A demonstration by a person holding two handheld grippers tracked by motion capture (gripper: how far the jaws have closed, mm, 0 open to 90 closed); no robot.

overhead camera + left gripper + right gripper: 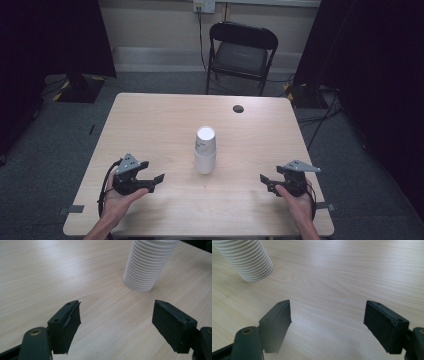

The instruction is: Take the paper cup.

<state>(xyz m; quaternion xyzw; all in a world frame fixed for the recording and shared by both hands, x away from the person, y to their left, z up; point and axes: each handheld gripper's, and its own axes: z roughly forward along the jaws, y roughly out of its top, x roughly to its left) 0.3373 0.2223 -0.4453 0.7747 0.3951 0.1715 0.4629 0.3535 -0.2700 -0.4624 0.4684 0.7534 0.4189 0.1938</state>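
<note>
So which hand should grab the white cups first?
Probably the left. The left tool looks slightly nearer the upside-down stack of white ribbed paper cups than the right tool. Both are open and empty, so it's close.

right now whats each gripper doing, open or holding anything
Left gripper: open, holding nothing; the stack of white cups stands ahead of it, untouched.
Right gripper: open, holding nothing, only bare table between its jaws.

Stack of cups (205, 150) mid-table (165, 115), between left gripper (156, 181) near left and right gripper (266, 182) near right; chair (242, 50) beyond far edge.
</note>
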